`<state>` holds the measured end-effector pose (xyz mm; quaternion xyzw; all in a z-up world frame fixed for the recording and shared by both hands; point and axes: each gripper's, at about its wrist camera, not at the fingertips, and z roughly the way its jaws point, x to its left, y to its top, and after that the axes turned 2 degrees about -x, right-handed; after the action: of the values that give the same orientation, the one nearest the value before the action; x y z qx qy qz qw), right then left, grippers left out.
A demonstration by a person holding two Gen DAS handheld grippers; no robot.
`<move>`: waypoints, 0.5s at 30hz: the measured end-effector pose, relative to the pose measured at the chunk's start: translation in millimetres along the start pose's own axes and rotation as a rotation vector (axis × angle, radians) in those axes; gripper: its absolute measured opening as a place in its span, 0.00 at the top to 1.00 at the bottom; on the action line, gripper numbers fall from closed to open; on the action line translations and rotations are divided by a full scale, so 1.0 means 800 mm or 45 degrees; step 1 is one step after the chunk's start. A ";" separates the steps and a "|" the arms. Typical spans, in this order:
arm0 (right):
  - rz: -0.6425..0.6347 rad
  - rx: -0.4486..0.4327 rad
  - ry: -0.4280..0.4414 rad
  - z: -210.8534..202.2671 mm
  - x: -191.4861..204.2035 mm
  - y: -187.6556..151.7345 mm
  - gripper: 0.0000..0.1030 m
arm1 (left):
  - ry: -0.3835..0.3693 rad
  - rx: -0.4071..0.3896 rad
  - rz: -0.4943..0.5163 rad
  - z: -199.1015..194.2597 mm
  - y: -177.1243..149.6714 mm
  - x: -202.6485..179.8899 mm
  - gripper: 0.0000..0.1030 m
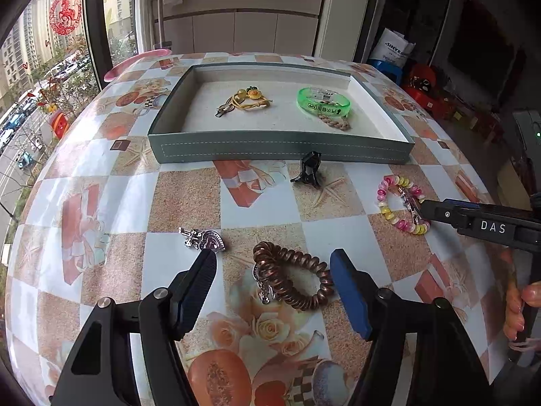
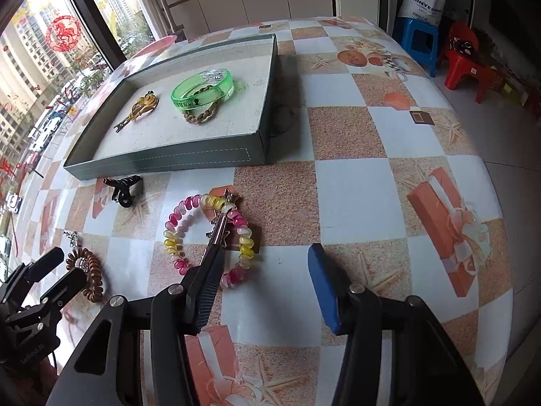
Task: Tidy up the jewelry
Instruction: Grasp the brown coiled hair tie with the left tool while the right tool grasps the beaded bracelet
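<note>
A round table [image 1: 101,203] with a checkered picture cloth is holding a flat grey tray [image 1: 280,150], a small black claw clip [image 1: 308,171], a pink-and-yellow spiral band [image 1: 389,211], a brown spiral band [image 1: 294,274] and a purple heart charm [image 1: 211,241].

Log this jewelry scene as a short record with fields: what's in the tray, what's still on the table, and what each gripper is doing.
tray: green bangle, braided chain, yellow flower hair tie
on table: black claw clip, heart pendant, brown coil tie, pink-yellow coil tie
left gripper: open, straddling brown coil tie
right gripper: open, at pink-yellow coil tie
</note>
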<state>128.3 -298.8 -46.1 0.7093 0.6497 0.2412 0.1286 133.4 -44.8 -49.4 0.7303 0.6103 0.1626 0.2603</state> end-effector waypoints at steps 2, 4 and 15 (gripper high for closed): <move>-0.034 0.000 -0.004 0.001 0.007 0.000 0.52 | -0.005 0.009 0.009 0.002 0.000 -0.002 0.38; -0.078 0.002 -0.014 0.003 0.015 0.000 0.53 | -0.009 0.016 0.006 0.003 -0.001 -0.003 0.39; -0.182 -0.030 -0.070 -0.003 0.037 -0.010 0.90 | -0.074 -0.034 -0.014 -0.010 -0.001 0.005 0.77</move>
<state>121.4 -268.7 -42.7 0.6660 0.6919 0.2196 0.1717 128.8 -39.2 -43.4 0.7278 0.6041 0.1481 0.2887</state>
